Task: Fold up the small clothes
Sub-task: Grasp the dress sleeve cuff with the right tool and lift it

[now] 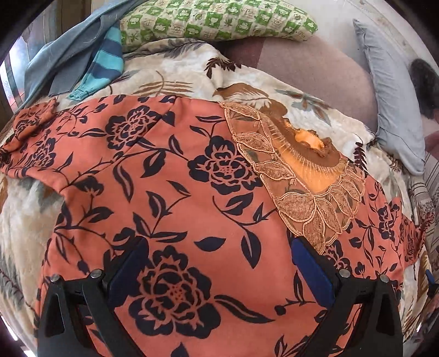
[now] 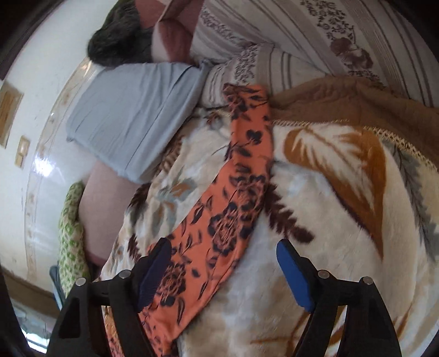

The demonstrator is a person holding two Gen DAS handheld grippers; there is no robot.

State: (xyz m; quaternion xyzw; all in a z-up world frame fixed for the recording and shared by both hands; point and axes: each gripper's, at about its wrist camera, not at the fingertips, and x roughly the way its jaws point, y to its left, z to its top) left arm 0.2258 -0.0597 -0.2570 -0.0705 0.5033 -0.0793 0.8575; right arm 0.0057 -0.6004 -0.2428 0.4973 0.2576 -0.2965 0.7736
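Orange floral-print garment (image 1: 175, 197) spread flat on cream leaf-patterned fleece blanket (image 2: 329, 208); grey pillow (image 2: 131, 118) far; left gripper (image 1: 219, 247) and right gripper (image 2: 222, 247) fingers apart.

Your left gripper (image 1: 219, 263) hangs over the dress (image 1: 170, 192), which lies spread flat on the blanket (image 1: 315, 109) covering the bed. The dress's neckline (image 1: 304, 153) sits ahead and to the right of that gripper, one sleeve (image 1: 30, 142) reaching out to the far left. Behind the dress, a striped garment (image 1: 107, 66) lies at the left and a checked pillow (image 1: 219, 19) across the back. A plain pillow (image 1: 392, 109) lies to the right. Your right gripper (image 2: 223, 261) hovers over the other sleeve (image 2: 233, 192), which stretches forward on the blanket toward the plain pillow and a striped bedsheet (image 2: 288, 35).
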